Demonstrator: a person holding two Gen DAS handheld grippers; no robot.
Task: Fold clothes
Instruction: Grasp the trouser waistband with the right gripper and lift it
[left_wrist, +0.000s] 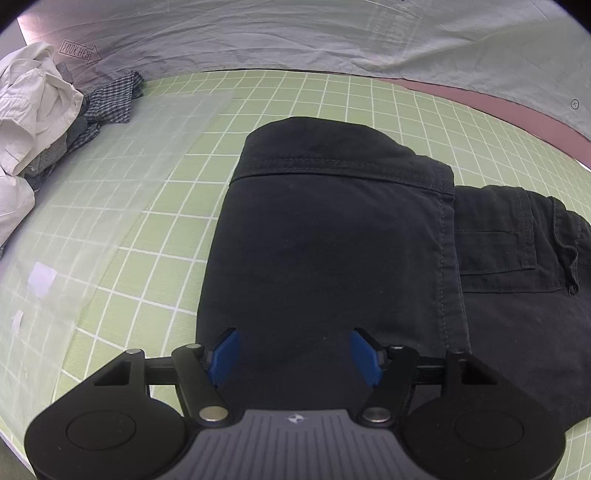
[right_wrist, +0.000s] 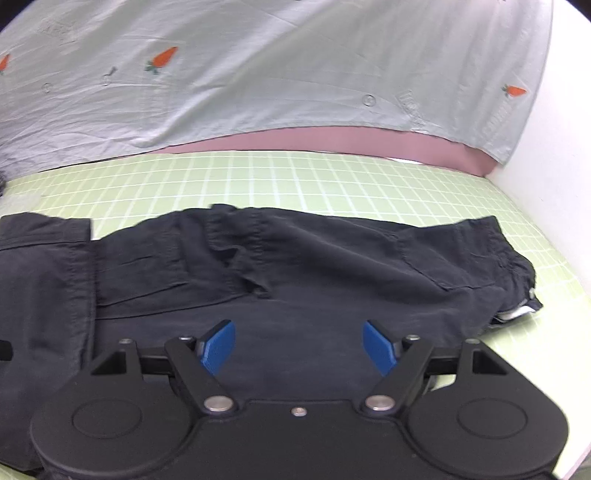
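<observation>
Trousers: your black trousers (left_wrist: 332, 236) lie flat on the green grid mat (left_wrist: 155, 221), and one leg is folded over so its hemmed end covers part of the pocket side.
Pocket side: from the right wrist you see the waistband end (right_wrist: 517, 280) stretched toward the mat's right edge, rumpled, with a pale label peeking out at the corner.
Left gripper: your left gripper (left_wrist: 293, 352) hangs over the folded leg, jaws well apart, blue pads (left_wrist: 226, 352) clear of the cloth, nothing held.
Right gripper: your right gripper (right_wrist: 299, 347) is above the seat of the trousers, jaws spread wide, nothing between them, pads off the fabric.
Mat: a clear plastic sheet (left_wrist: 122, 177) lies on the left part of the mat, just beside the trousers.
Pile: a heap of white and checked clothes (left_wrist: 44, 110) sits at the far left, well apart from the trousers.
Backdrop: a pale sheet with carrot prints (right_wrist: 162, 59) hangs behind the mat.
</observation>
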